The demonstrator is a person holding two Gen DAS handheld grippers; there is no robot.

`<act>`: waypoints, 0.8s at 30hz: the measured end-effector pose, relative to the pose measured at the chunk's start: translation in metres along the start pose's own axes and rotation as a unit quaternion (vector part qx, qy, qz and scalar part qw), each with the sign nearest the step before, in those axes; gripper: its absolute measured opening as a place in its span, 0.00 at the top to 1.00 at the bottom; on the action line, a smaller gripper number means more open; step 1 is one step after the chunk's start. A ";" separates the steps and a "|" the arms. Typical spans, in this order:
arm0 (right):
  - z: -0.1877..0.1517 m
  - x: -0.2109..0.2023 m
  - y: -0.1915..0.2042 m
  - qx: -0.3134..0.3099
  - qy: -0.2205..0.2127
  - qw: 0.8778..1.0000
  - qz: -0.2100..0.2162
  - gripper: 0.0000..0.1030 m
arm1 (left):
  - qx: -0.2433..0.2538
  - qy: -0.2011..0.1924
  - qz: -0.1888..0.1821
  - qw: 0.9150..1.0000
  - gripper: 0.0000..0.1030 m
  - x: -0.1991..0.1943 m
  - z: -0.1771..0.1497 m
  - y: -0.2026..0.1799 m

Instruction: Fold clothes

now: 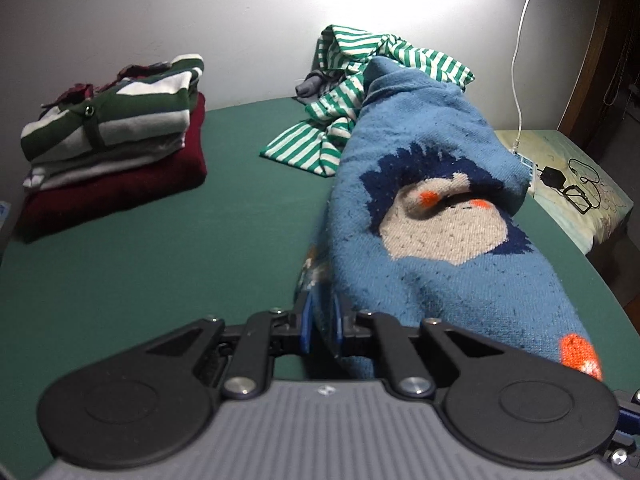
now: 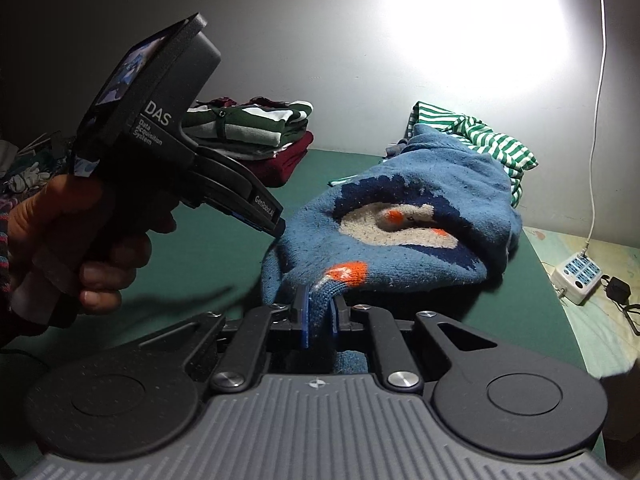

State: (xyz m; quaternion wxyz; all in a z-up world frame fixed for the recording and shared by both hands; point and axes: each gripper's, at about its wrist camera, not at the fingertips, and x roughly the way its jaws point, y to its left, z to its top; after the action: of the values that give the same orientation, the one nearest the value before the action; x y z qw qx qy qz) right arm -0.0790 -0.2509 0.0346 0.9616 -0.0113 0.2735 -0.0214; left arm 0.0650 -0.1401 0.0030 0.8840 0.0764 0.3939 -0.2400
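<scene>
Green table (image 1: 160,260) against a pale wall, lit hard from above. Near the far left corner, a folded stack (image 1: 112,140) — squared off, seemingly done. Toward the far edge, a green-striped shirt (image 1: 340,92) heaped loose. In front, the blue sweater (image 1: 440,220), lifted off the cloth, pinched at its near edge by the left gripper (image 1: 322,328) and right gripper (image 2: 320,320) — probably to shake it flat for folding.

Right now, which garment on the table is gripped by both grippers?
The blue knit sweater with the cream face pattern: the left gripper and right gripper each pinch its edge. The green-striped shirt lies crumpled behind; the folded stack sits untouched.
</scene>
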 end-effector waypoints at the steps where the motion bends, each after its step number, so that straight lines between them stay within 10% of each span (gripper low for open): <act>1: 0.004 0.002 0.005 -0.001 0.000 1.000 0.001 0.90 | 0.000 0.002 0.000 1.000 0.93 -0.001 -0.002 0.003; 24: 0.019 0.010 0.049 -0.073 0.023 0.993 0.090 0.90 | 0.004 0.014 0.030 0.999 0.93 -0.037 -0.039 0.043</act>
State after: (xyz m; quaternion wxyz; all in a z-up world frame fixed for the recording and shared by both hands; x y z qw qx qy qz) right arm -0.0589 -0.2021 0.0441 0.9497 -0.0562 0.2963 0.0846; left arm 0.0384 -0.0768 0.0012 0.8850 0.0948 0.4025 -0.2141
